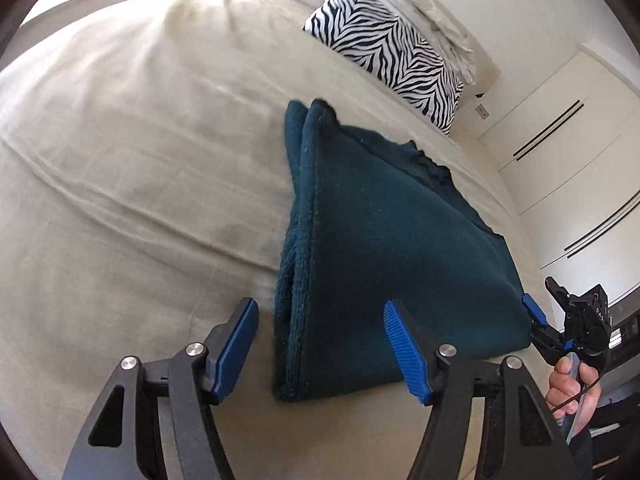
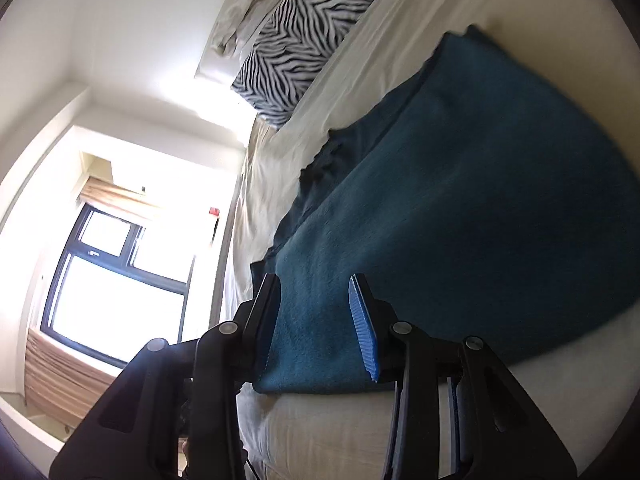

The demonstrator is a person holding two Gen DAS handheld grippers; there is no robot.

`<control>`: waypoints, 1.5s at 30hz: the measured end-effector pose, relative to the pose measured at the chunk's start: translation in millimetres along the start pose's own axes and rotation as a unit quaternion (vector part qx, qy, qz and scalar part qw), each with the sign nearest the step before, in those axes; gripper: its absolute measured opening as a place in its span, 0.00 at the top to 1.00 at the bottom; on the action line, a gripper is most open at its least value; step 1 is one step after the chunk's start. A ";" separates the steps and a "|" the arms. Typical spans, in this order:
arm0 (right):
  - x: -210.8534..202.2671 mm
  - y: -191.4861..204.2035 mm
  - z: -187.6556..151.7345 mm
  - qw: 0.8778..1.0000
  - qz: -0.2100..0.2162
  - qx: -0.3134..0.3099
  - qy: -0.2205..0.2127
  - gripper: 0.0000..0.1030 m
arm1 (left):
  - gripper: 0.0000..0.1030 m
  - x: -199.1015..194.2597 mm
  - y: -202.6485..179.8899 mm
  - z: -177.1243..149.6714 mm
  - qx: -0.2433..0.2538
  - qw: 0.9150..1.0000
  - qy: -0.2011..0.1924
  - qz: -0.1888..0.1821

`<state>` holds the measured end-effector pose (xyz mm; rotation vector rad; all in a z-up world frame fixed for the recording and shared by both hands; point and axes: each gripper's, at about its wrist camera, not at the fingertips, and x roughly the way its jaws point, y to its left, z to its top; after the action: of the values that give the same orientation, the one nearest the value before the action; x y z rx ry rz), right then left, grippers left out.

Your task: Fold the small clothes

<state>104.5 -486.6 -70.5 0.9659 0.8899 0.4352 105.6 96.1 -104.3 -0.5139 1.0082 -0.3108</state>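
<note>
A dark teal fleece garment lies folded on the beige bed cover; it also fills the right wrist view. My left gripper is open, its blue pads either side of the garment's near folded edge, holding nothing. My right gripper is open, its fingers astride the garment's near corner; it shows in the left wrist view at the garment's right corner, with a hand behind it.
A zebra-striped pillow with a crumpled white sheet on it lies at the bed's head. White wardrobe doors stand to the right. A window is beyond the bed edge.
</note>
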 end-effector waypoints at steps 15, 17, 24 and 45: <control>107.1 52.9 -5.4 0.993 0.030 -0.022 0.108 0.51 | 0.42 36.9 36.1 29.9 -0.144 0.976 0.078 -0.145; 116.7 50.8 -3.5 0.993 0.034 -0.013 0.115 0.51 | 0.43 41.6 39.4 32.8 -0.160 0.971 0.086 -0.156; 148.5 45.0 -4.0 0.990 0.029 0.003 0.139 0.51 | 0.51 43.8 26.0 32.3 -0.151 0.970 0.103 -0.160; 149.6 26.4 19.2 0.984 0.069 0.033 0.159 0.53 | 0.89 27.3 -18.6 55.5 -0.133 0.970 0.081 -0.185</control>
<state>208.8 -381.9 -110.7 1.0396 1.1345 0.6968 167.0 82.2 -90.0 -0.9363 1.1176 -0.5603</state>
